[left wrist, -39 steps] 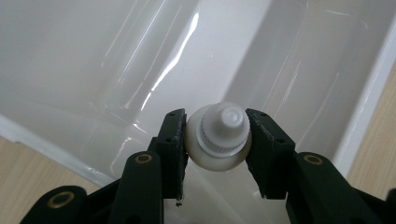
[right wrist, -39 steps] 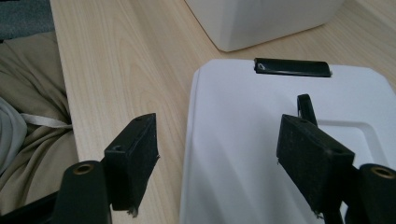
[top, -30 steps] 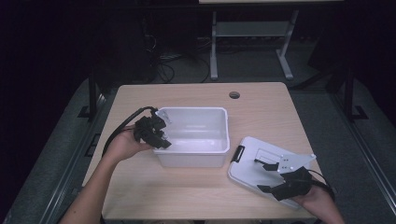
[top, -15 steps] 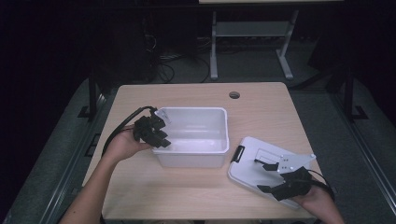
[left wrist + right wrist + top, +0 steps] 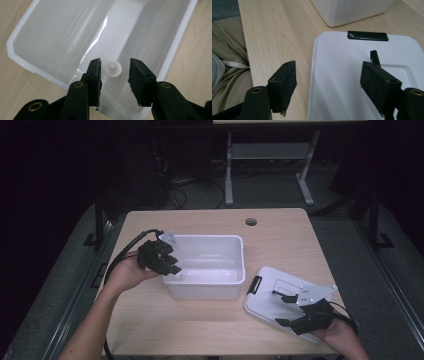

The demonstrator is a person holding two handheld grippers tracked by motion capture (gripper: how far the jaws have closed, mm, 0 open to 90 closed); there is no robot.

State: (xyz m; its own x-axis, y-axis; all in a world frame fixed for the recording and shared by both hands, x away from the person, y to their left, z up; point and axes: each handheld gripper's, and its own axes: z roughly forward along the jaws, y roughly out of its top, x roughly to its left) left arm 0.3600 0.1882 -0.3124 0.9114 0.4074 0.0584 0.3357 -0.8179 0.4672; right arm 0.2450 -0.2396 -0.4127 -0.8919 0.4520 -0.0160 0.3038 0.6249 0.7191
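A white plastic bin (image 5: 207,238) stands mid-table. A small white round cap (image 5: 114,69) lies on the floor of the bin (image 5: 15,32). My left gripper (image 5: 170,265) hovers over the bin's left rim and points down into it. In the left gripper view it (image 5: 115,62) is open above the cap, with nothing between its jaws. A white lid (image 5: 272,292) with a black latch (image 5: 254,284) lies flat right of the bin. My right gripper (image 5: 280,308) is open at the lid's near edge. In its own view it (image 5: 329,67) has one jaw over the table and the other over the lid (image 5: 342,65).
A round cable hole (image 5: 251,221) sits near the table's far edge. Bare wood lies in front of the bin and to the left of the lid. A person's trouser leg (image 5: 227,62) shows past the table's near edge. A metal stand (image 5: 270,155) is on the floor behind the table.
My left gripper has lifted a little above the bin's left rim. The right gripper and the lid have not moved.
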